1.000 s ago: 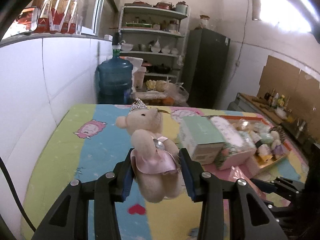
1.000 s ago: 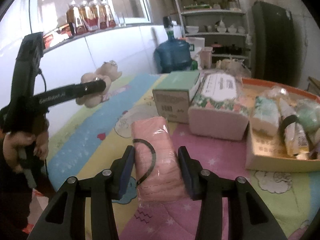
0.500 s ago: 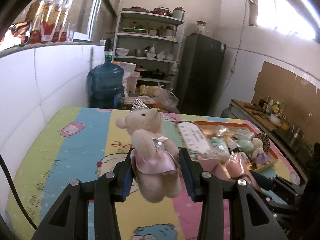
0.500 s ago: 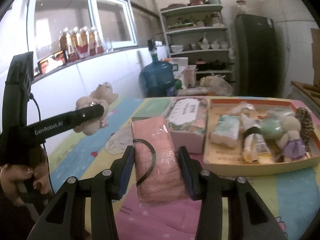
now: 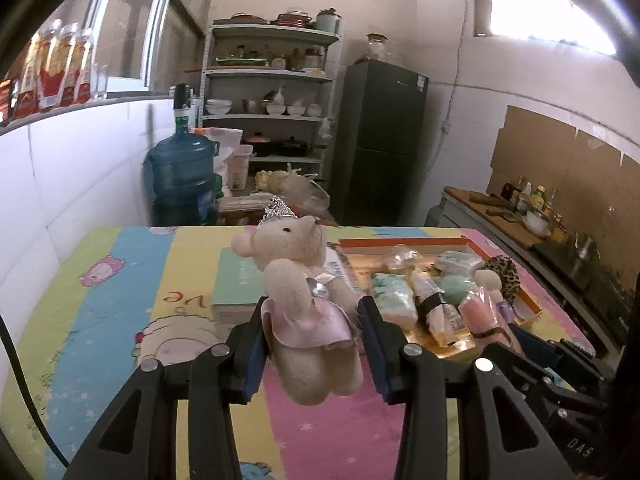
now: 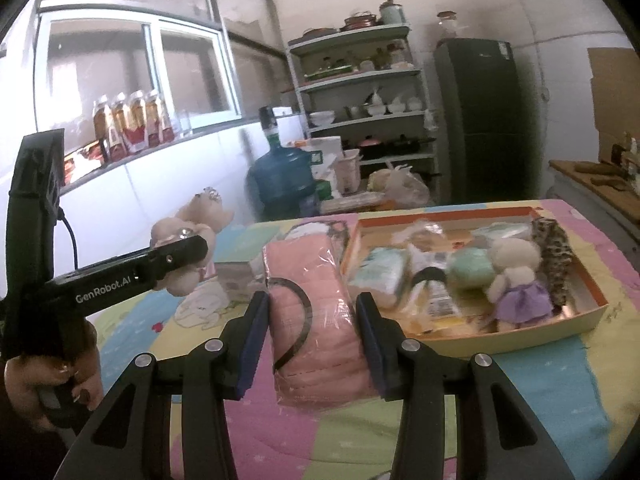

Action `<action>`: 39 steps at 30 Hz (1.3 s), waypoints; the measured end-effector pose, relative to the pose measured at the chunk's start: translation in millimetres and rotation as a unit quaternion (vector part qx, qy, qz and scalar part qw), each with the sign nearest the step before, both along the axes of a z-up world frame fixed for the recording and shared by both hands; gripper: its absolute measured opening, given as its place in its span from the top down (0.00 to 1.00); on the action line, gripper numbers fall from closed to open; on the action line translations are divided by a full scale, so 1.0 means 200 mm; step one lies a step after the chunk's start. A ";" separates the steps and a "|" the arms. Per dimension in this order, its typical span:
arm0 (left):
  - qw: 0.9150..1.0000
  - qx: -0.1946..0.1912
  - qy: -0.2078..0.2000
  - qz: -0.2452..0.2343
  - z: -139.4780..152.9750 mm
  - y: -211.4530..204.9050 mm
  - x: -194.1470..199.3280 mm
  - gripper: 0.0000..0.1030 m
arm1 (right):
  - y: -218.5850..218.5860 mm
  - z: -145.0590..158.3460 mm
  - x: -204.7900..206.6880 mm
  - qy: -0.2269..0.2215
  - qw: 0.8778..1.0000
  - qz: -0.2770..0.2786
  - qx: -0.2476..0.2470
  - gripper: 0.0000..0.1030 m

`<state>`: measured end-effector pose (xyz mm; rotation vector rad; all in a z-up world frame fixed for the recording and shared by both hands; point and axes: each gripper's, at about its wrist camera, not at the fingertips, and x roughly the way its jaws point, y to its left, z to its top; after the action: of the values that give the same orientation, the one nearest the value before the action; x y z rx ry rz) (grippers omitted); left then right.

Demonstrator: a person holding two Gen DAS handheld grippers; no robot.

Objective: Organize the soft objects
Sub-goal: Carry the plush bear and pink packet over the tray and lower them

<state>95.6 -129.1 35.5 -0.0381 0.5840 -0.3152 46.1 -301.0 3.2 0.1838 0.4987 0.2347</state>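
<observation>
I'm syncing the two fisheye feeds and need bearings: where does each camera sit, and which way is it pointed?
Left wrist: behind the left gripper, facing across the table toward shelves; fingers clamp a teddy bear; the right gripper shows lower right.
Right wrist: behind the right gripper, clamping a pink pack; the left hand shows.
Shared: bear, pack, orange tray, water jug.

Home kitchen, shelves (image 5: 272,76) of pots and bowls, refrigerator (image 5: 380,144), water jug (image 5: 182,176)

Fuzzy plush teddy bear (image 5: 298,280), glossy plastic-wrapped pink pack (image 6: 316,312), matt cardboard tray (image 6: 576,320), soft printed cloth (image 5: 100,304).
</observation>
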 end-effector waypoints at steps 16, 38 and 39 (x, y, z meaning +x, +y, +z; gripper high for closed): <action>0.998 0.002 0.005 -0.058 -0.04 -0.41 0.06 0.58 | -0.40 -0.02 -0.05 -0.001 0.998 -0.067 0.017 0.55; 0.993 -0.012 0.038 -0.109 -0.15 -0.83 0.31 0.58 | -0.74 -0.05 0.16 0.000 0.994 -0.110 0.009 0.55; 0.993 -0.012 0.040 -0.110 -0.16 -0.84 0.32 0.58 | -0.75 -0.05 0.18 0.000 0.994 -0.111 0.008 0.55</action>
<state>160.4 -297.3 4.0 -0.0102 0.6653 -0.5363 81.7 -450.7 -7.6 0.2526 0.4726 0.0212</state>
